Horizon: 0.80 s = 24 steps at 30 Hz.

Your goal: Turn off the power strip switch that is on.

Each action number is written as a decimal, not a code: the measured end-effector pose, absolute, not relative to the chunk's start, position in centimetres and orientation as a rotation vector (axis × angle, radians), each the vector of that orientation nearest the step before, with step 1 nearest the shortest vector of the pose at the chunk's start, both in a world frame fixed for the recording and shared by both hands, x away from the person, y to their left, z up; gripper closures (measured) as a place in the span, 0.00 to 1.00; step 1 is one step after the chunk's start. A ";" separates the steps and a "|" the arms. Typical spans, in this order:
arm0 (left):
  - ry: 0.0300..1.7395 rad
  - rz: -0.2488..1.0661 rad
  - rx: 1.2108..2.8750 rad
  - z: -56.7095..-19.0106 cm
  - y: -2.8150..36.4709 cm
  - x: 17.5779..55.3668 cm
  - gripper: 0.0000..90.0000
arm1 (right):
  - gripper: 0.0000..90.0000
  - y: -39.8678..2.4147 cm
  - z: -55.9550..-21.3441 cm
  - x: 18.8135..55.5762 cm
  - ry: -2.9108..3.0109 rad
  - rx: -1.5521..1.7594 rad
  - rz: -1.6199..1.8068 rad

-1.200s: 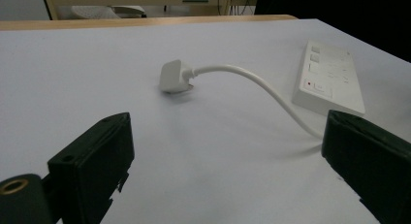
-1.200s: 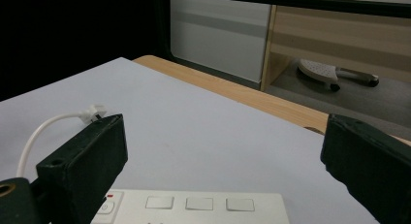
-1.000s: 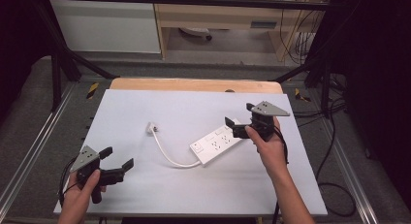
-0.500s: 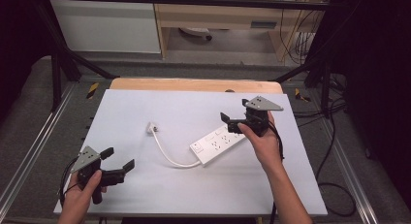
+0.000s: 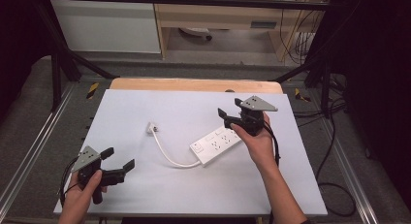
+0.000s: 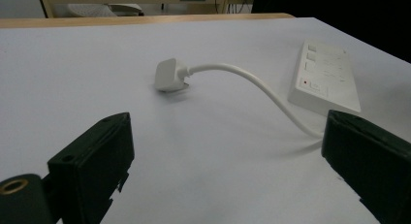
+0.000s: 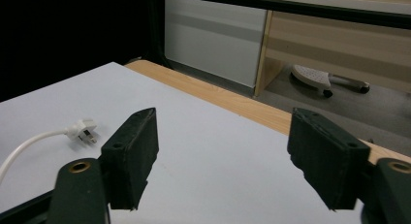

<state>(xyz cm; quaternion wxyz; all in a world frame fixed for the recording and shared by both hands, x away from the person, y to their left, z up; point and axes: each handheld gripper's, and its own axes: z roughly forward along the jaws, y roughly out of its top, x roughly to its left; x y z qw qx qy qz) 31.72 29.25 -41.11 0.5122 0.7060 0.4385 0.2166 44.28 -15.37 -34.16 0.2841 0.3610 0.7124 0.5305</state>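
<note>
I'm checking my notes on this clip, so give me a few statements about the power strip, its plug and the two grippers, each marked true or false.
1. The white power strip lies flat on the table. True.
2. The plug is pushed into a socket. False: it lies loose on the table.
3. The left gripper grips the cable. False: its jaws are open and empty.
4. The right gripper has nothing between its jaws, which have just been closing. True.

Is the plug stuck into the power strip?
No, the plug lies loose on the table, apart from the power strip.
</note>
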 end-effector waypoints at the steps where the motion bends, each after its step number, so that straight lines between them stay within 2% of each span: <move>1: 1.054 0.521 1.698 -41.1 29.3 31.7 0.05 | 0.39 -15.2 -34.2 44.3 1.910 0.958 1.418; 2: 1.058 0.521 1.696 -41.2 29.3 31.7 0.05 | 0.39 -15.2 -34.2 44.3 1.910 0.958 1.418; 3: 1.060 0.521 1.695 -41.2 29.4 31.7 0.05 | 0.46 -15.0 -34.3 44.5 1.914 0.962 1.426; 4: 1.066 0.523 1.691 -41.2 29.4 31.7 0.05 | 0.46 -15.0 -34.3 44.5 1.914 0.962 1.426; 6: 1.065 0.520 1.686 -41.2 29.5 31.7 0.05 | 0.57 -14.6 -34.7 44.8 1.921 0.957 1.428; 8: 1.058 0.520 1.690 -41.1 29.4 31.6 0.05 | 0.59 -14.4 -34.8 44.9 1.926 0.951 1.425; 10: 1.051 0.518 1.695 -41.1 29.3 31.7 0.05 | 0.67 -13.9 -35.1 44.8 1.941 0.932 1.421; 16: 1.056 0.516 1.695 -41.1 29.3 31.6 0.05 | 0.80 -13.4 -35.3 44.7 1.956 0.895 1.428; 24: 1.051 0.514 1.693 -41.1 29.3 31.6 0.05 | 0.93 -13.1 -35.7 44.6 1.985 0.852 1.419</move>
